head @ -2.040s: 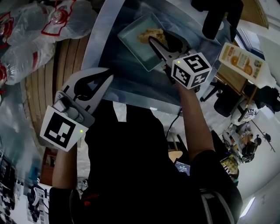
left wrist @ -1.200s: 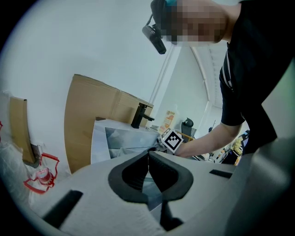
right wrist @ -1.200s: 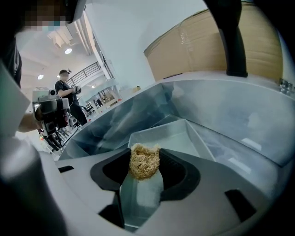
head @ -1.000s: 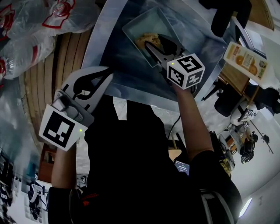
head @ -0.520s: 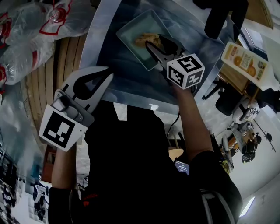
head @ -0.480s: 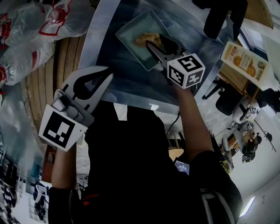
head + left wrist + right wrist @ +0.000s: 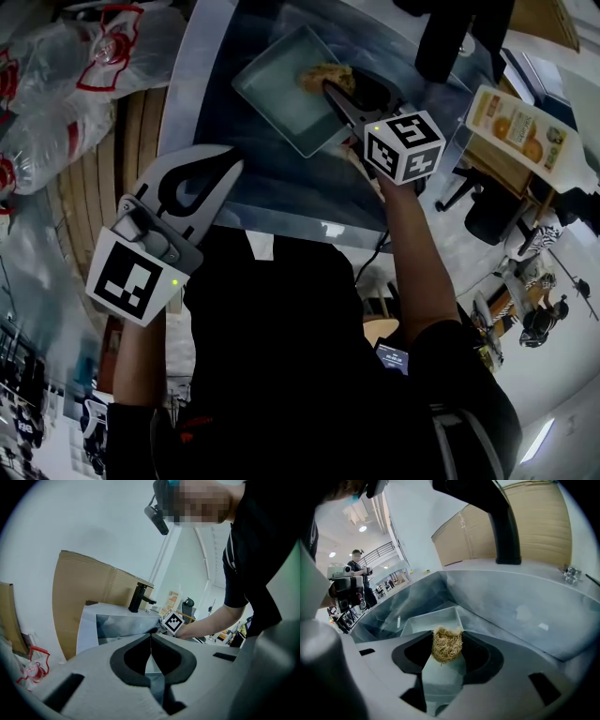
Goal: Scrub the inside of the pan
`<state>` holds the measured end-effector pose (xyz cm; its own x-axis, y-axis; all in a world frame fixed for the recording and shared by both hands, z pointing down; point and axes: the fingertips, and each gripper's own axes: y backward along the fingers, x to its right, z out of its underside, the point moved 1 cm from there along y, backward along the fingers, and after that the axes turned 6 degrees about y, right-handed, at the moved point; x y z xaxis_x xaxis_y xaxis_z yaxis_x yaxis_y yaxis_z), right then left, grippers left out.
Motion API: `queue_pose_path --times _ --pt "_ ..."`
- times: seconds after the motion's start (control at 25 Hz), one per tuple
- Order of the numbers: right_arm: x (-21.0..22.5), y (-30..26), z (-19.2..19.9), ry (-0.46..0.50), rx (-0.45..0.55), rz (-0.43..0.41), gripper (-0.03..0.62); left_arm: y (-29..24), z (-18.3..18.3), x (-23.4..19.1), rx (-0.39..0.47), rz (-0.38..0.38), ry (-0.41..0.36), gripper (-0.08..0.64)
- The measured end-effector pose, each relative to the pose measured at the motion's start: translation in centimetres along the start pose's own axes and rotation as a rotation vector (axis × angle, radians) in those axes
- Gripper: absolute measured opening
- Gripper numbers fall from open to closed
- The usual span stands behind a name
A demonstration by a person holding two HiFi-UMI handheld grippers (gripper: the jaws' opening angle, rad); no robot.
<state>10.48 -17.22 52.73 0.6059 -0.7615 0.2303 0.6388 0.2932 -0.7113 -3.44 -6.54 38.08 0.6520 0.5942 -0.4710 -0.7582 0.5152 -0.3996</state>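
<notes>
A pale rectangular pan (image 7: 281, 89) lies in the steel sink (image 7: 211, 122); in the right gripper view the pan (image 7: 422, 620) shows just beyond the jaws. My right gripper (image 7: 330, 84) is shut on a straw-coloured fibre scrubber (image 7: 323, 75), which rests inside the pan near its right end. That scrubber (image 7: 447, 645) is pinched between the jaw tips of my right gripper (image 7: 447, 641). My left gripper (image 7: 202, 178) hangs at the sink's near rim, away from the pan, with its jaws closed and nothing between them (image 7: 151, 637).
A black faucet (image 7: 499, 522) rises at the sink's far side. An orange-labelled bottle (image 7: 516, 127) stands right of the sink. Bagged plastic bottles (image 7: 66, 66) lie to the left on a wooden floor. Brown cardboard (image 7: 84, 592) lines the wall behind the sink.
The right gripper has rubbed the scrubber back and forth in the pan, ending near its right end. The pan has shifted and turned slightly. The left gripper has stayed put.
</notes>
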Motion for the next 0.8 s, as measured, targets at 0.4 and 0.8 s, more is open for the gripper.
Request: queue_pose_path --times 0.4,0.8 --pt "1.0 0.5 -0.1 0.013 -0.002 0.033 0.193 -0.1 0.0 0.6 0.007 -0.002 -0.006 0.02" --pt "-0.9 2.7 -2.7 0.057 0.043 0.027 0.193 1.0 -0.6 1.7 0.036 -0.002 -0.026 0.019"
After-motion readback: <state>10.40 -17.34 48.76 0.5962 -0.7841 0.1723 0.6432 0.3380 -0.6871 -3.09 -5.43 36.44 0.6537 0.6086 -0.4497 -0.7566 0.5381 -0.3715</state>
